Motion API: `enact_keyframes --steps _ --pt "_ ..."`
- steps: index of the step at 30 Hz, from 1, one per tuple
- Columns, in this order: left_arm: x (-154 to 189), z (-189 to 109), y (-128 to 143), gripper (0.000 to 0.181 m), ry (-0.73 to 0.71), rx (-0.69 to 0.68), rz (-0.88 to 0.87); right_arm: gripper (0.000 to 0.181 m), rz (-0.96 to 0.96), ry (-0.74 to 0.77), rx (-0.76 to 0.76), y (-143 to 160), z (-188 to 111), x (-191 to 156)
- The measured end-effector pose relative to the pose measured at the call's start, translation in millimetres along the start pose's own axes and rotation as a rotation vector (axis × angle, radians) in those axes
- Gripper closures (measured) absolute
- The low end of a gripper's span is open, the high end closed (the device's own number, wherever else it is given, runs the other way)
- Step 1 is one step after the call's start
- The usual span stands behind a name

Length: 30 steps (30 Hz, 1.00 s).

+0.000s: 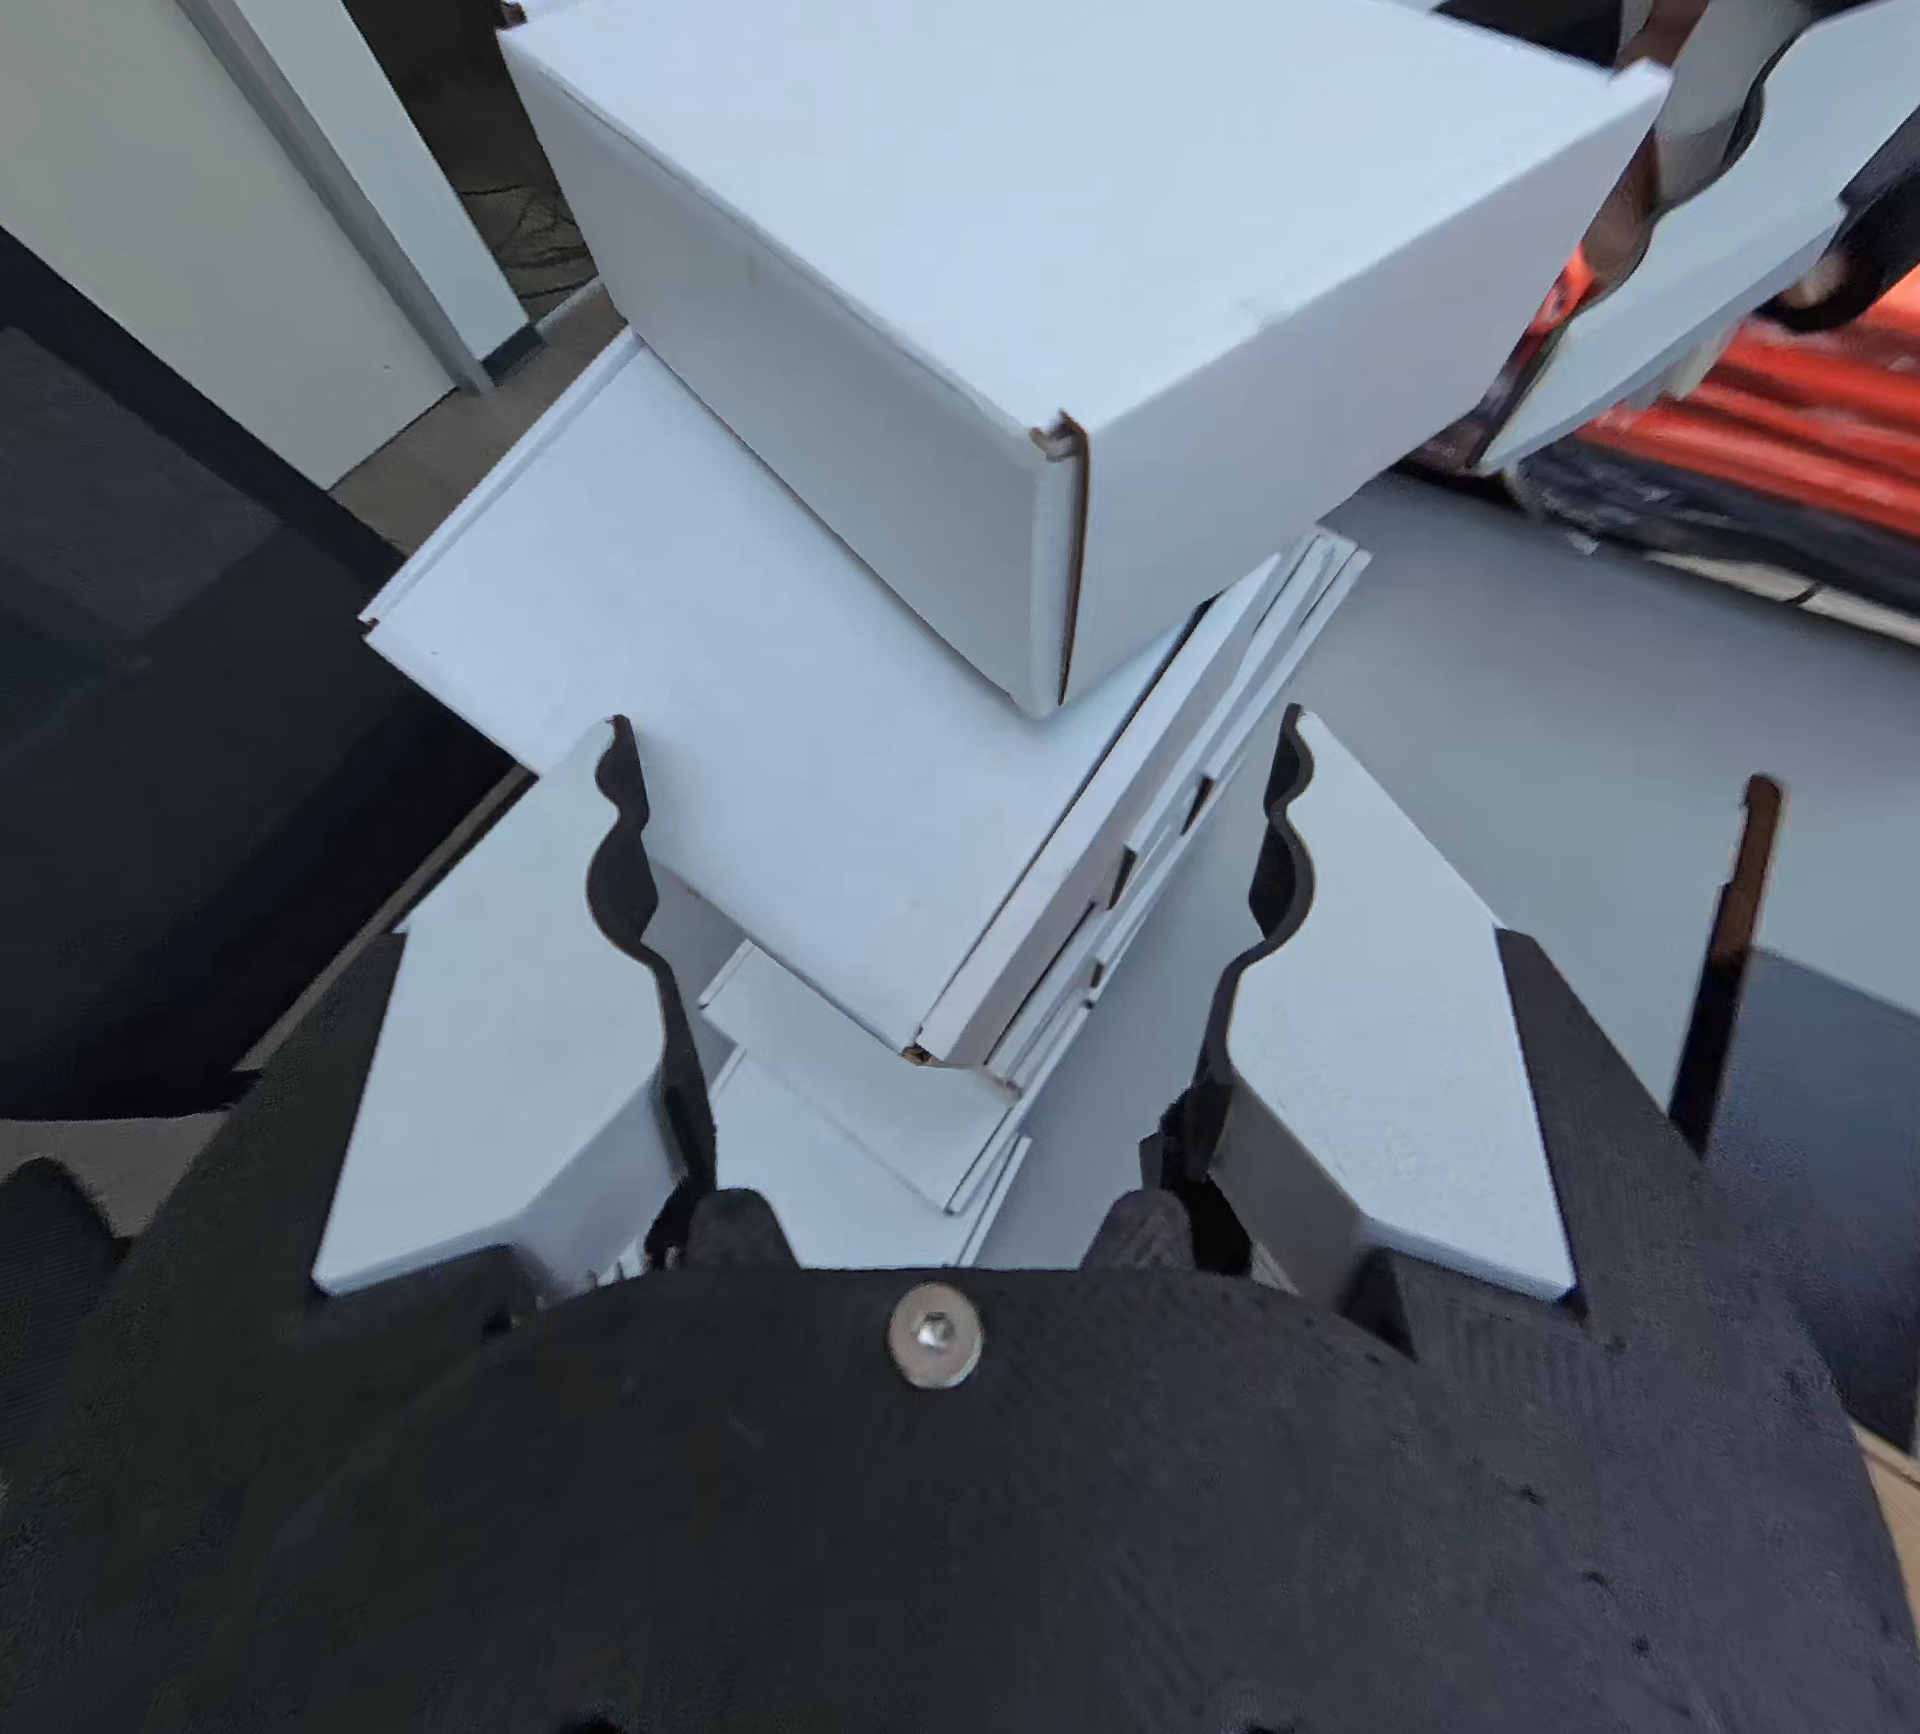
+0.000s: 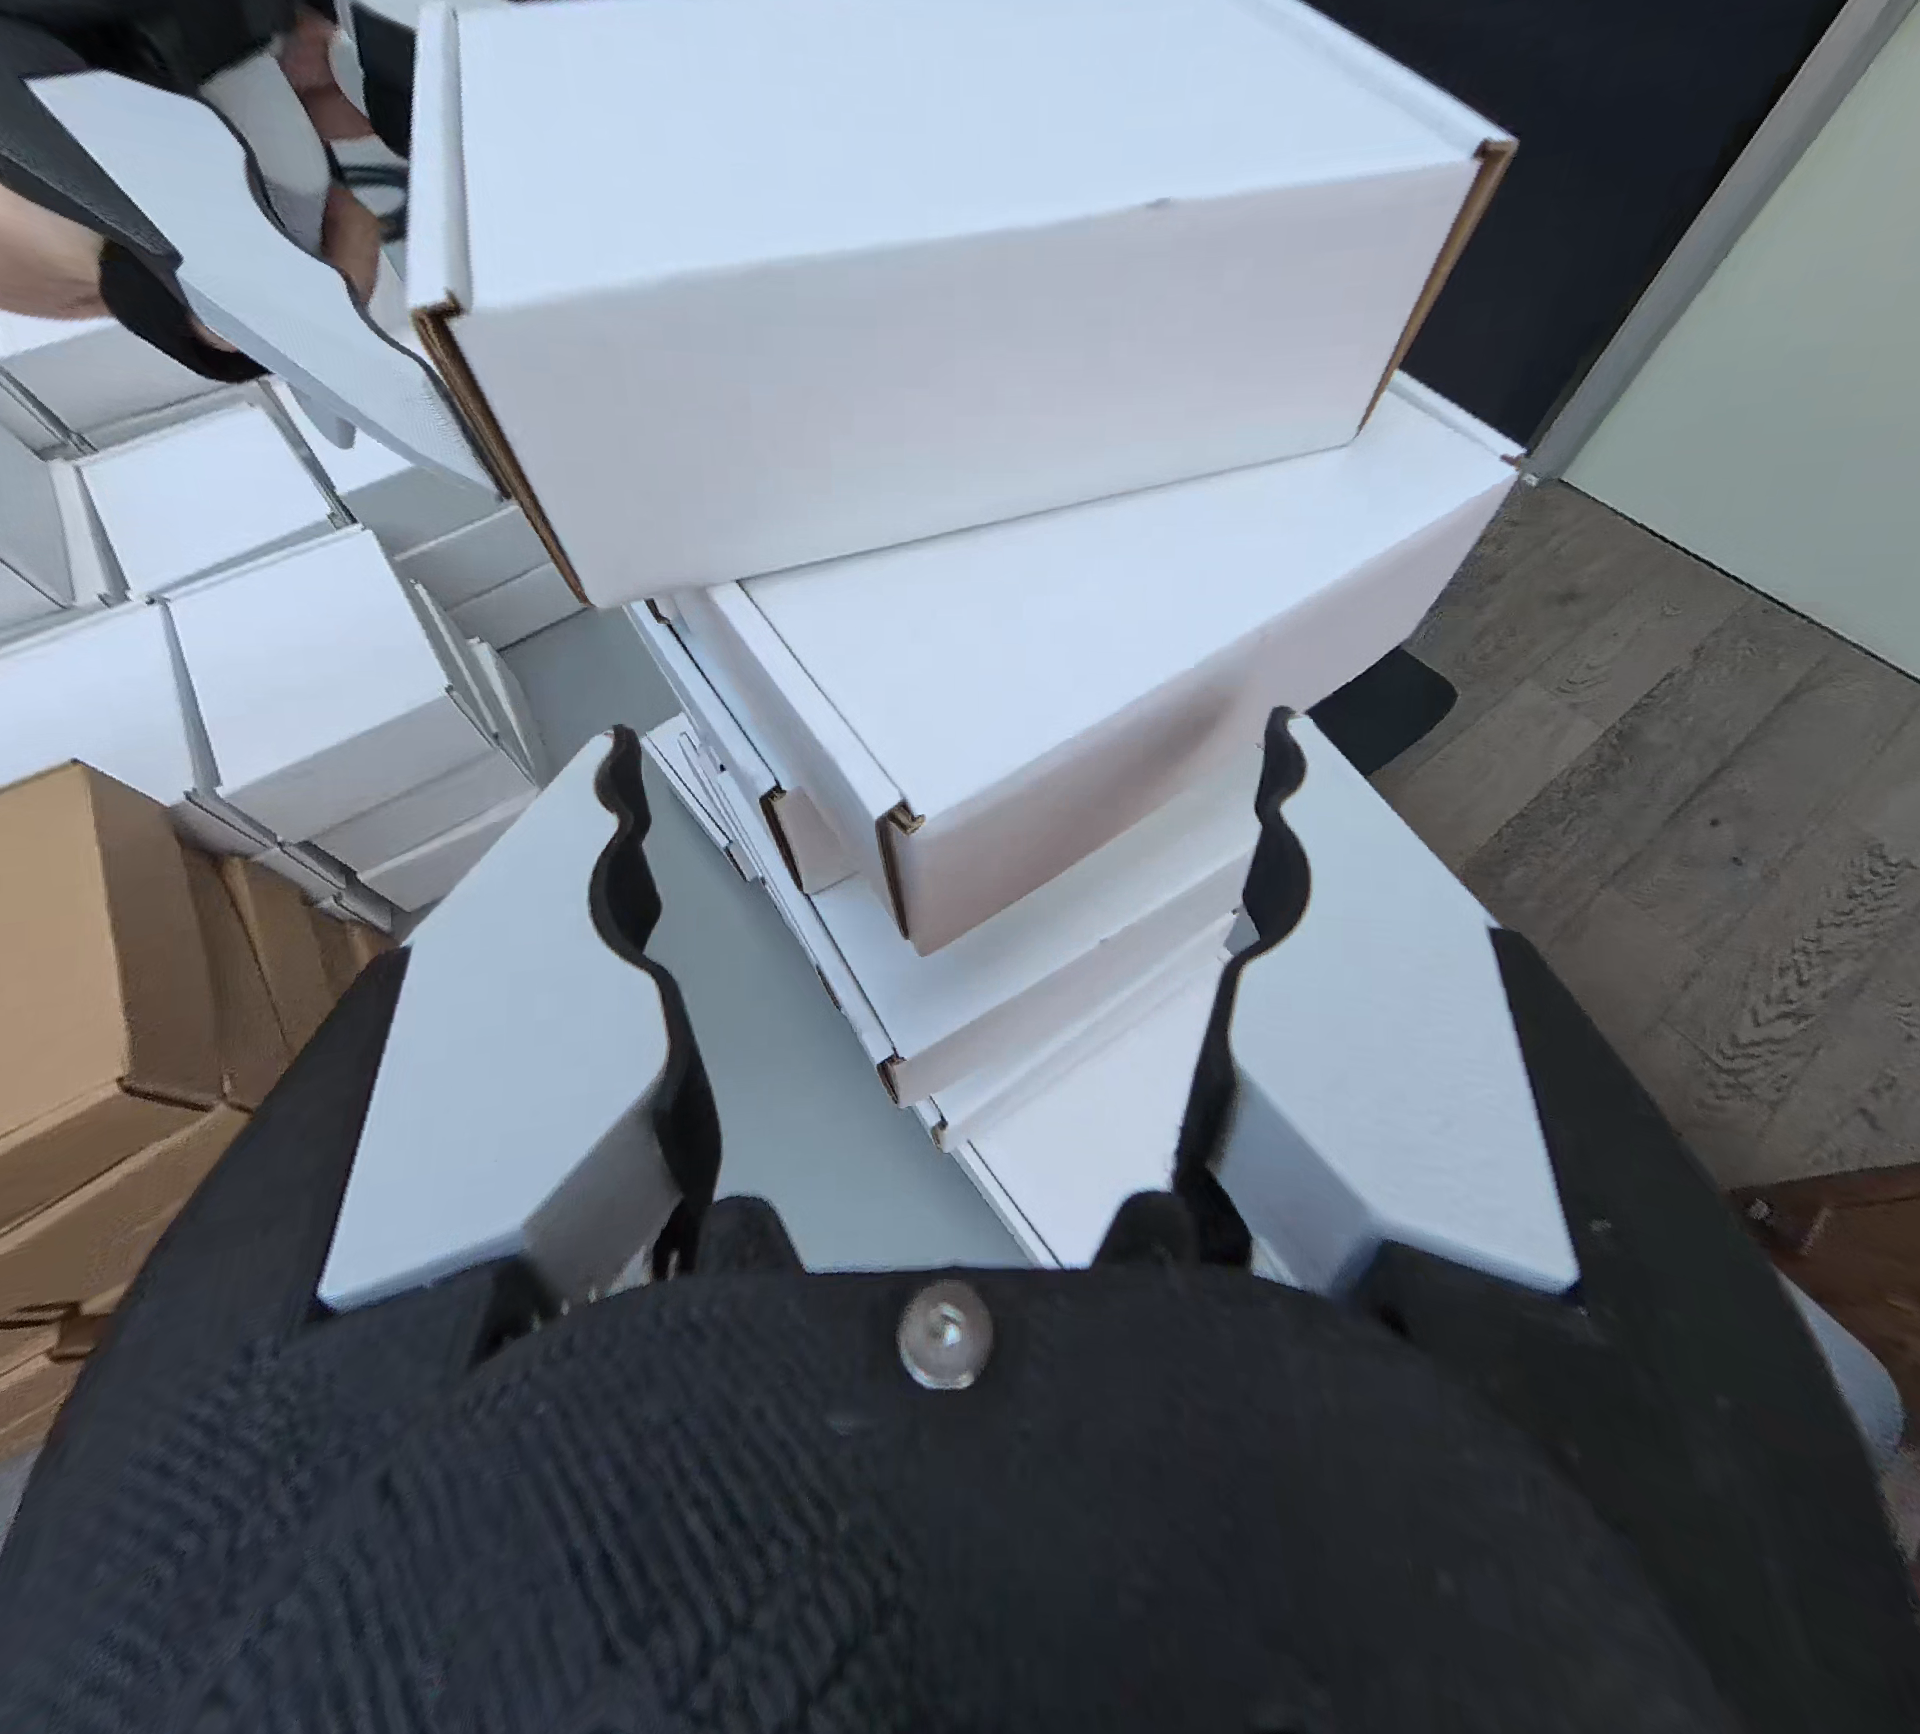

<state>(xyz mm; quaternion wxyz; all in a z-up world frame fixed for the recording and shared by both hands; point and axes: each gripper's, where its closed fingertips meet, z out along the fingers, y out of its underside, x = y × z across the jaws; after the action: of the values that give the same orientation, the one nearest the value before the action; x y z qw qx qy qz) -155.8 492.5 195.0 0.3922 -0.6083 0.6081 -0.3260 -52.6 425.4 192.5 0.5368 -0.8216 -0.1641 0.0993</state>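
Left wrist view
Left gripper (image 1: pixel 951 863): its fingers are standing apart, holding nothing, hovering just before the pile.
Closed white box (image 1: pixel 1039 230): sitting shut on top of the pile, contents hidden.
Flat white cartons (image 1: pixel 790 749): lying stacked under the box, at the left edge of the grey table (image 1: pixel 1538 697).
Right gripper (image 1: pixel 1662 302): reaching in at the box's right side; contact cannot be told.

Right wrist view
Right gripper (image 2: pixel 951 863): fingers are spread wide, gripping nothing, facing the pile.
Closed white box (image 2: pixel 935 261): resting shut on a lower white box (image 2: pixel 1122 656).
Left gripper (image 2: pixel 312 302): pressing close at the top box's left end.
White boxes (image 2: pixel 312 676): crowding the table's left side, all shut.
Brown boxes (image 2: pixel 114 936): standing beside them.
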Motion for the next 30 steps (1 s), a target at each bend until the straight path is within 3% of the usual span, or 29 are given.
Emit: enact_keyframes --steps 5,19,22,24,30 --pt "-7.9 8.0 13.7 0.075 -0.148 -0.147 0.202 0.098 -0.093 0.061 -0.048 6.9 6.8 4.7" --pt "-2.5 12.5 10.3 0.08 -0.172 -0.222 0.285 0.112 -0.096 0.06 -0.021 9.2 -6.4 4.5" --pt "0.1 13.3 8.8 0.084 -0.167 -0.225 0.314 0.107 -0.089 0.063 -0.018 9.8 -6.2 7.1" --pt "1.2 13.9 8.1 0.085 -0.166 -0.233 0.328 0.077 -0.099 0.108 -0.049 12.8 -2.9 15.0" --pt "2.3 14.1 8.4 0.086 -0.168 -0.257 0.338 0.062 -0.416 0.238 -0.103 6.6 -2.3 15.5"
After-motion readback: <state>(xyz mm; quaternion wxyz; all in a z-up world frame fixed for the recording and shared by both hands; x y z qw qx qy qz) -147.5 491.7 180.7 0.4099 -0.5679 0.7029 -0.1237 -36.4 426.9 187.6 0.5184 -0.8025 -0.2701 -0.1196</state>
